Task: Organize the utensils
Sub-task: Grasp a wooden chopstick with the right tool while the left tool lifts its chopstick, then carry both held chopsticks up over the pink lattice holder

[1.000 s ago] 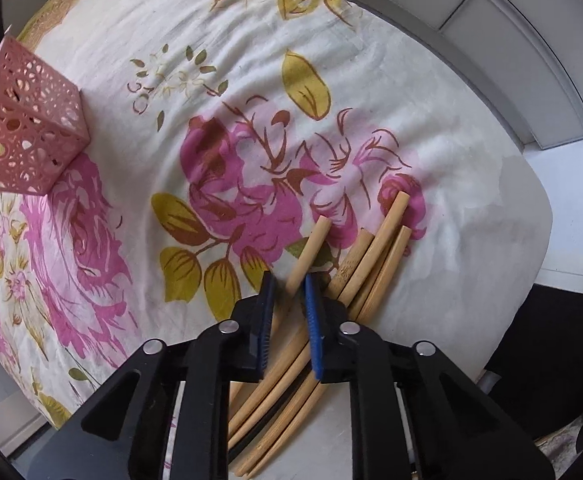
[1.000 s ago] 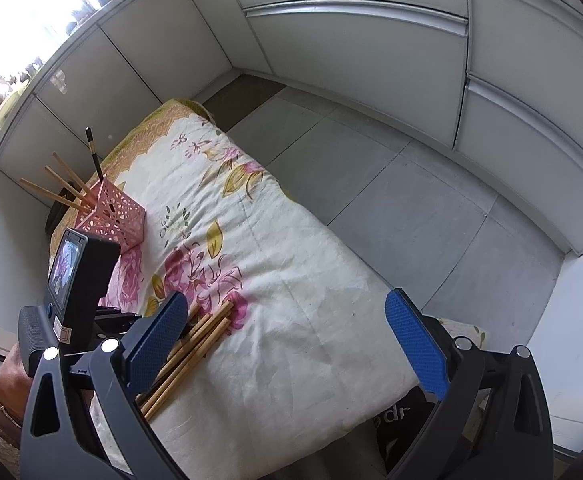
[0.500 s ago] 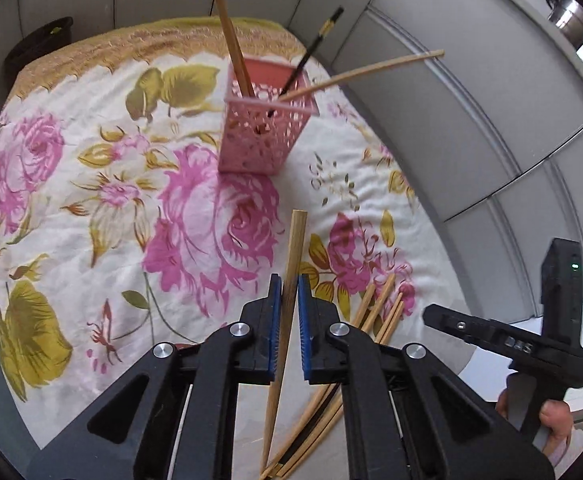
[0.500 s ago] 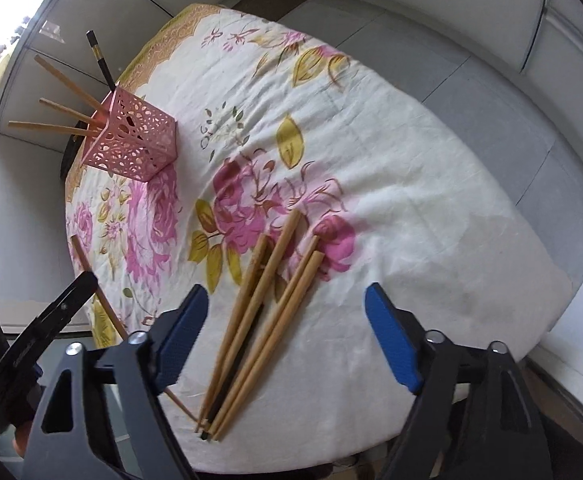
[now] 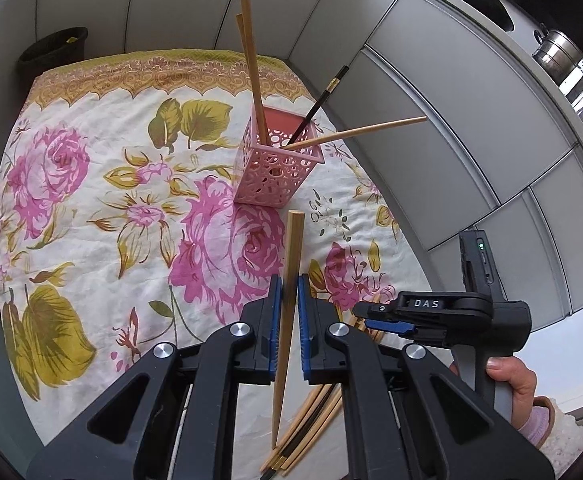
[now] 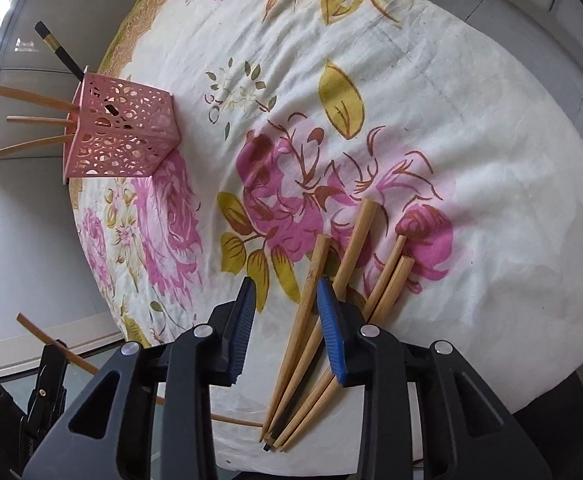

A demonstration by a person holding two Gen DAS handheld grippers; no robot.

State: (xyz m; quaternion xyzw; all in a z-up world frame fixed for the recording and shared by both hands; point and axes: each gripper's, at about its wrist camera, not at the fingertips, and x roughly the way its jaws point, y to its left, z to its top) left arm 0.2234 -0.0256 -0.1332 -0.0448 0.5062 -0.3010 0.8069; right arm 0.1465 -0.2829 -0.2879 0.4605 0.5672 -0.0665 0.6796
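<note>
Our left tongs [image 5: 287, 300] clamp one bamboo chopstick [image 5: 291, 256], its long axis aimed at twelve o'clock toward the pink holder [image 5: 275, 176]. Our right tongs [image 6: 283, 300], narrowing, straddle loose chopsticks [image 6: 311, 320] on the counter [image 6: 491, 160].

The left tool [image 5: 287, 300] now holds one chopstick [image 5: 289, 280] lifted off the pile [image 6: 331, 320], facing the pink holder [image 5: 275, 168]. The right tool [image 6: 287, 312] has dropped over the pile, jaws closing.
</note>
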